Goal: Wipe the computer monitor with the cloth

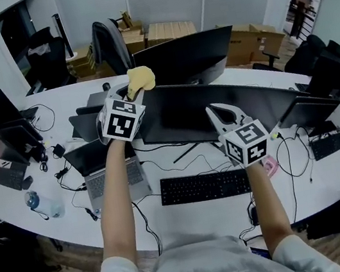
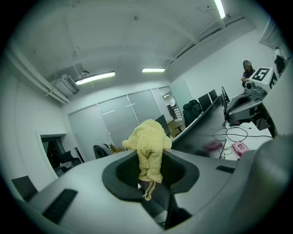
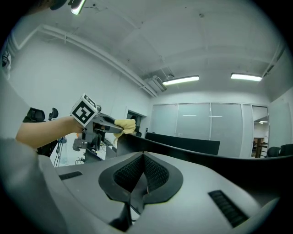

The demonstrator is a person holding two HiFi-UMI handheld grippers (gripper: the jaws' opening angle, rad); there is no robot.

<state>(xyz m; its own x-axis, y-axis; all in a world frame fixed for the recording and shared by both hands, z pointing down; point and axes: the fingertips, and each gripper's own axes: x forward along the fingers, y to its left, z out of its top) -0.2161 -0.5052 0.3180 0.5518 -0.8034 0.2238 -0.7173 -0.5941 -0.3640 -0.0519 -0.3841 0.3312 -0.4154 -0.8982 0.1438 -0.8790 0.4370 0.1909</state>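
Gripping the yellow cloth, the left gripper has its jaws clenched on the bunched fabric, which sits at the upper left corner of the wide black monitor. The right gripper has its jaws pressed together with nothing between them and hangs before the screen's middle. Each marker cube bears black-and-white square codes; the keyboard lettering is too small to read.

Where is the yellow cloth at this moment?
In the head view the cloth is left of centre, pinched in the left tool at the top left corner of the monitor.
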